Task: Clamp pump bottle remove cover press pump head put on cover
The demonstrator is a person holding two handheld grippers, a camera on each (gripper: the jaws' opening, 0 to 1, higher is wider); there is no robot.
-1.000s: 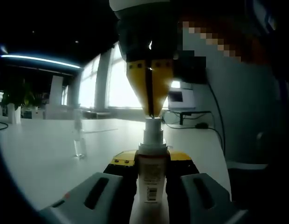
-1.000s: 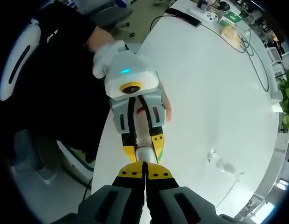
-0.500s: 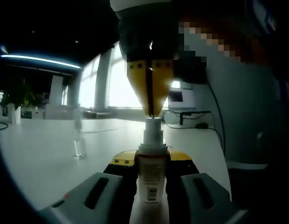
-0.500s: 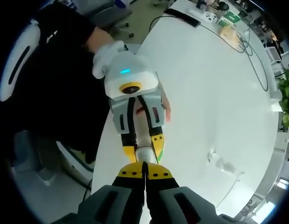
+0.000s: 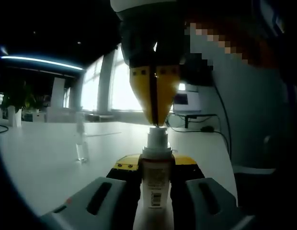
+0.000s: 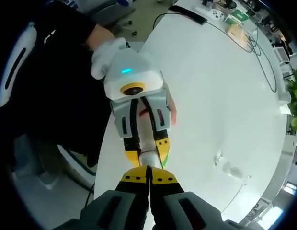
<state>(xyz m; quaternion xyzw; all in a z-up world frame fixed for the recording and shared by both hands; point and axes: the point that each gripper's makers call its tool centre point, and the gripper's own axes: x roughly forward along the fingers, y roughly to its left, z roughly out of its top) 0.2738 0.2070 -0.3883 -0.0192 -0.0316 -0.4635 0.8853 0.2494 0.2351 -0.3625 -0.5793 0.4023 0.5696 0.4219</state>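
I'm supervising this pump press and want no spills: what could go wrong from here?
1. The right gripper bears on the small pump head with shut, narrow tips; they could slip off sideways.
2. The left gripper grips the pump bottle on the white table; an off-centre push might tilt it.
3. The clear cover stands apart and could get knocked.

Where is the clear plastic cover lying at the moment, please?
In the left gripper view, the clear plastic cover stands upright on the white table, left of the clamped white pump bottle; in the right gripper view it sits right of the hand-held grippers.
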